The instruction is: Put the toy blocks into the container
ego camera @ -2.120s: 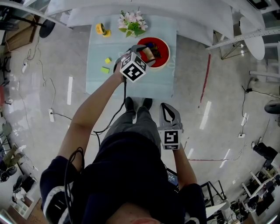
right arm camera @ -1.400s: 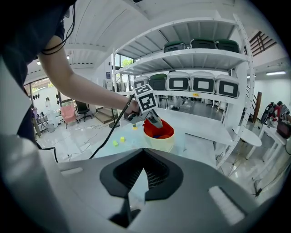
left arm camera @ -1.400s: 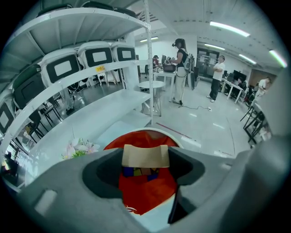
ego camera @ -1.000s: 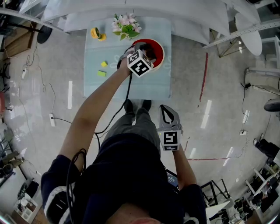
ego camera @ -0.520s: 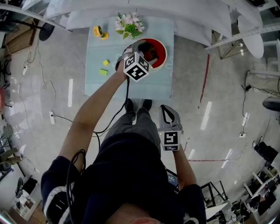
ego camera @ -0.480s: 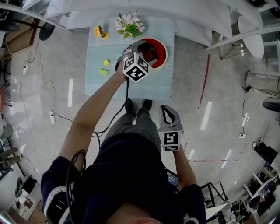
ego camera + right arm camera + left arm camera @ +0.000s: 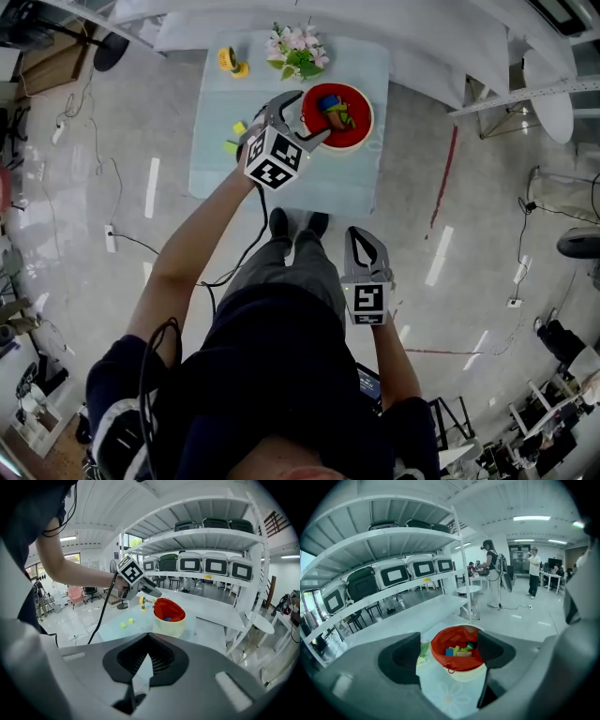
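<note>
The red-lined container [image 7: 339, 114] stands on the pale blue table [image 7: 291, 187] with several coloured blocks [image 7: 458, 650] inside it. My left gripper [image 7: 313, 114] hovers at the container's left side, open and empty; in the left gripper view the container [image 7: 457, 660] sits framed between its jaws [image 7: 450, 654]. A yellow block [image 7: 240, 127] and a green block [image 7: 230, 146] lie on the table left of that gripper, also seen as small blocks [image 7: 123, 625] in the right gripper view. My right gripper [image 7: 362, 234] hangs low over the floor, shut on nothing [image 7: 147, 654].
A pink flower bunch [image 7: 298, 52] and a yellow tape roll [image 7: 229, 62] sit at the table's far edge. White shelving [image 7: 206, 564] with grey bins runs behind the table. People stand in the room beyond [image 7: 492, 569].
My left gripper held a tan block over the container, let it go there, and has drawn back to the left, now open. The right gripper has stayed put.
</note>
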Action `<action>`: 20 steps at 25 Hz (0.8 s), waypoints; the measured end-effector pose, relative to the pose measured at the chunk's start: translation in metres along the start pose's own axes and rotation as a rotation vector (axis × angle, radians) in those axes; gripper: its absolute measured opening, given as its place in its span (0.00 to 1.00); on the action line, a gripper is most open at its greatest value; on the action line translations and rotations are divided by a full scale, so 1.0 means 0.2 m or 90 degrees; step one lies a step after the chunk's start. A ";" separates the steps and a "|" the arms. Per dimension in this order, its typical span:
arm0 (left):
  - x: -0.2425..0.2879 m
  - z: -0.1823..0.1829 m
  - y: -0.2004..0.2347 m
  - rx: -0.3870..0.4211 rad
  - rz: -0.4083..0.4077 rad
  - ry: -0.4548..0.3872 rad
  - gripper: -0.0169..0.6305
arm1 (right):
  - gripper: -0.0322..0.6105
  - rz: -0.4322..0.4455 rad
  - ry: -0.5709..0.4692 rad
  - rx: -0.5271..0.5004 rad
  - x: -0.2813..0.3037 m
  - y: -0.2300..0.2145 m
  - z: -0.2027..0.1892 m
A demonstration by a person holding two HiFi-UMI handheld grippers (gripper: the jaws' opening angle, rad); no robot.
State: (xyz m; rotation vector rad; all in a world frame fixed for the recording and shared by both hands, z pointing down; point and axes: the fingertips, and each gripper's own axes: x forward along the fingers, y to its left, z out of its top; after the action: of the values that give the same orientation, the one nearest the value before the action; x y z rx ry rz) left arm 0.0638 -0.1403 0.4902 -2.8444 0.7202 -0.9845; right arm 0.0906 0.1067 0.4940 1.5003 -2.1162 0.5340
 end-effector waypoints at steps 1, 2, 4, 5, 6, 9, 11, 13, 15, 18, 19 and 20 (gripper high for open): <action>-0.03 -0.02 0.02 -0.004 0.010 -0.001 0.63 | 0.05 0.002 0.001 -0.002 0.01 0.01 0.00; -0.05 -0.05 0.05 -0.008 0.022 -0.001 0.63 | 0.05 0.005 0.002 -0.004 0.01 0.01 0.00; -0.10 -0.13 0.09 -0.018 0.043 -0.001 0.63 | 0.05 0.008 0.003 -0.007 0.02 0.02 0.00; -0.12 -0.16 0.11 -0.024 0.052 -0.001 0.63 | 0.05 0.010 0.003 -0.008 0.02 0.02 0.00; -0.14 -0.20 0.13 -0.031 0.060 0.000 0.63 | 0.05 0.012 0.004 -0.009 0.03 0.03 0.00; -0.20 -0.29 0.18 -0.050 0.086 -0.001 0.63 | 0.05 0.018 0.006 -0.012 0.04 0.04 0.01; -0.23 -0.36 0.22 -0.058 0.102 0.002 0.63 | 0.05 0.021 0.007 -0.016 0.05 0.05 0.01; -0.24 -0.45 0.25 -0.072 0.113 0.015 0.63 | 0.05 0.025 0.007 -0.019 0.07 0.06 0.02; -0.25 -0.56 0.29 -0.090 0.120 0.034 0.63 | 0.05 0.028 0.007 -0.022 0.08 0.07 0.03; -0.25 -0.71 0.33 -0.109 0.128 0.060 0.63 | 0.05 0.034 0.012 -0.024 0.10 0.09 0.02; -0.25 -0.75 0.34 -0.111 0.130 0.068 0.63 | 0.05 0.035 0.015 -0.025 0.10 0.09 0.02; -0.24 -0.80 0.35 -0.112 0.131 0.077 0.63 | 0.05 0.036 0.018 -0.026 0.10 0.10 0.01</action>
State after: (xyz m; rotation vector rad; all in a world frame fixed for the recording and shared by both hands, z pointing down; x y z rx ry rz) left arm -0.0935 -0.1640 0.5757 -2.7952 1.1384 -1.1189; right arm 0.0664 0.0968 0.5028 1.4063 -2.1408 0.5266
